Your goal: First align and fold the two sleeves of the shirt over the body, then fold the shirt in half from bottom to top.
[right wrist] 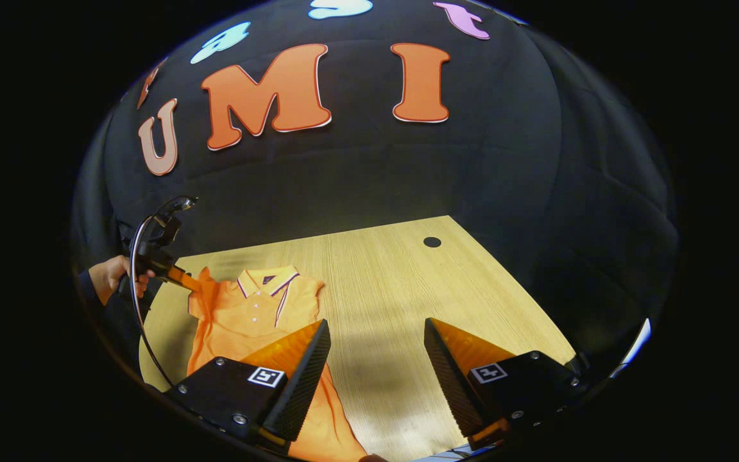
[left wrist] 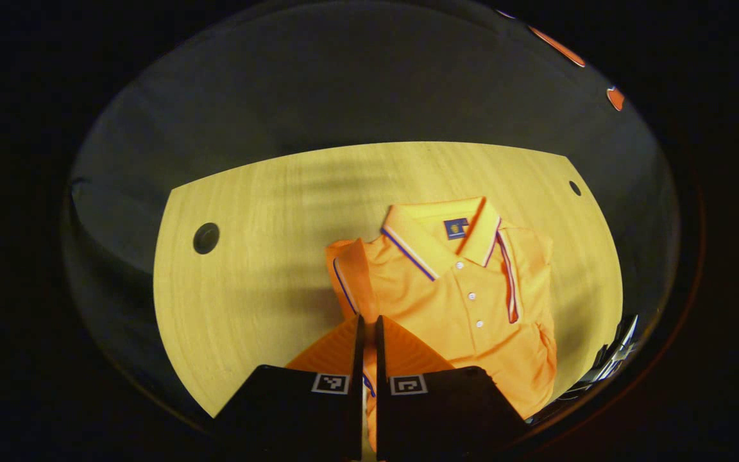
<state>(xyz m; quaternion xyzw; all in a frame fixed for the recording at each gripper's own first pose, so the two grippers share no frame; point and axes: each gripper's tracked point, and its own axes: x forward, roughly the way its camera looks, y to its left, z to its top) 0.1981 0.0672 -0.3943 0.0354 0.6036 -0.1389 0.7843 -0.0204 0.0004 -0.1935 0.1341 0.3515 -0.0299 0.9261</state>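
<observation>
An orange polo shirt [left wrist: 466, 301] lies face up on the wooden table [left wrist: 247, 212], collar toward the far side. One sleeve [left wrist: 512, 282], with a striped cuff, lies folded over the body. My left gripper [left wrist: 367, 319] is shut on the other sleeve [left wrist: 346, 276] and pinches its fabric at the shirt's near left edge. In the right gripper view a hand holds the left gripper [right wrist: 193, 284] at the sleeve [right wrist: 203, 289] of the shirt [right wrist: 254, 311]. My right gripper [right wrist: 377, 324] is open wide above the bare table, to the right of the shirt's lower half.
The table has a round cable hole [left wrist: 206, 238] at the left and a smaller one [left wrist: 575, 188] at the far right, the latter also seen as the hole [right wrist: 432, 242]. Black cloth walls surround the table. A cable [right wrist: 142, 333] loops down from the left gripper.
</observation>
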